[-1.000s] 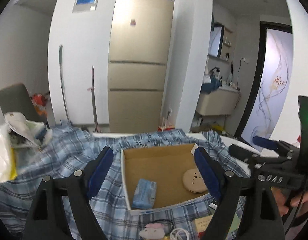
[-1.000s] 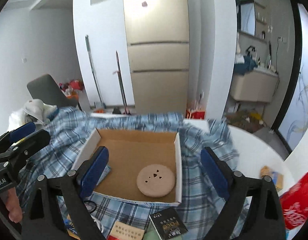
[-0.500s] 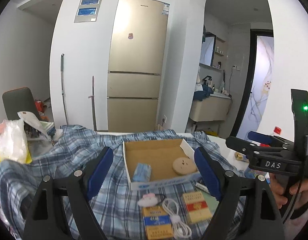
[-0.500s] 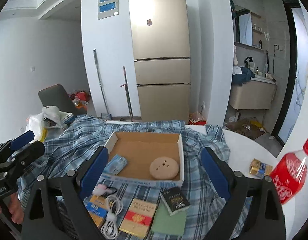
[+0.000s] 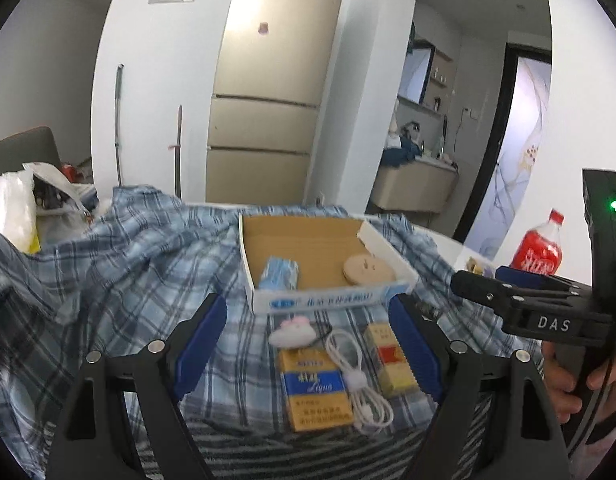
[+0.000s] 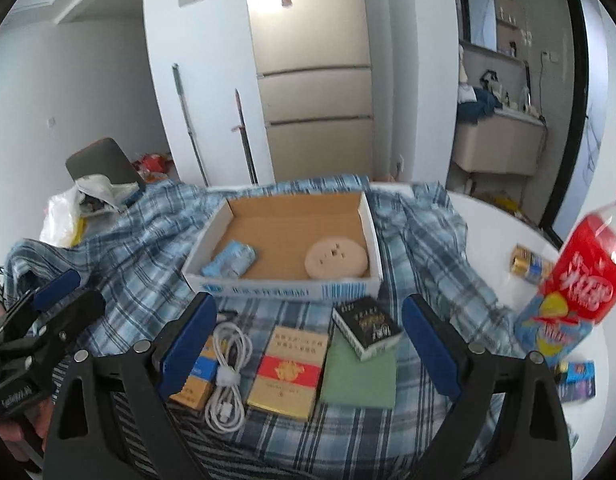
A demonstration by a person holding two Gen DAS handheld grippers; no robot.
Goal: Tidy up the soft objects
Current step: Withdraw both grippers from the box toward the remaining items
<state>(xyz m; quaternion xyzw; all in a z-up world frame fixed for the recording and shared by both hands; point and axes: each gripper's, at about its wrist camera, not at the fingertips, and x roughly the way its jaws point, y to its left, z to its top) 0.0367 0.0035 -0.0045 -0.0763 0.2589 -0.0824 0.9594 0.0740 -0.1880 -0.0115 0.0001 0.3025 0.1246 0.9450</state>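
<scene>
An open cardboard box (image 5: 320,303) (image 6: 284,290) sits on a blue plaid cloth (image 5: 128,280) (image 6: 428,264). Inside lie a blue tissue pack (image 5: 280,274) (image 6: 230,260) and a round tan pad (image 5: 367,270) (image 6: 335,258). A small pink-white soft toy (image 5: 292,330) lies in front of the box. My left gripper (image 5: 308,348) is open and empty above the items in front of the box; it also shows in the right wrist view (image 6: 64,300). My right gripper (image 6: 308,344) is open and empty; it shows side-on in the left wrist view (image 5: 492,280).
In front of the box lie a blue-yellow carton (image 5: 314,384), a white cable (image 6: 228,368), a red-gold carton (image 6: 288,368), a black packet (image 6: 366,326) and a green pad (image 6: 360,376). A red bottle (image 6: 584,276) and snack packs stand right. A plastic bag (image 5: 12,208) lies far left.
Both grippers have pulled back from the box and risen, so the items in front of the box have come into view. Both stay open and empty.
</scene>
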